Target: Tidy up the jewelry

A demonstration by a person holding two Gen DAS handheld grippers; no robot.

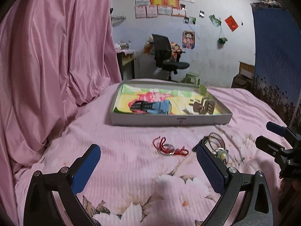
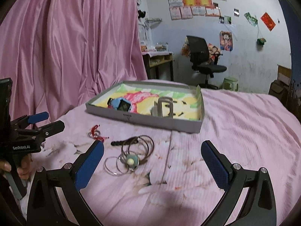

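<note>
A red cord bracelet [image 1: 169, 148] threaded through a silver ring lies on the pink bedspread, just ahead of my open left gripper [image 1: 148, 162]. Nothing sits between its blue pads. A tangle of thin wire bangles with a pale green bead [image 2: 131, 160] lies ahead of my open right gripper [image 2: 152, 160], nearer its left finger; a dark strap [image 2: 124, 142] rests against them. The same bangles [image 1: 218, 146] show beside the left gripper's right finger. Farther back sits a shallow grey box [image 2: 150, 120] holding a blue watch [image 2: 120, 104] and a metallic stand [image 2: 163, 107].
The box [image 1: 169, 121] has a colourful lining. Pink drapery [image 1: 56, 56] hangs along the left side of the bed. A hand [image 2: 22, 169] holds the left gripper [image 2: 49, 122] at the far left. Beyond the bed stand an office chair [image 1: 165, 56] and a green stool [image 1: 191, 78].
</note>
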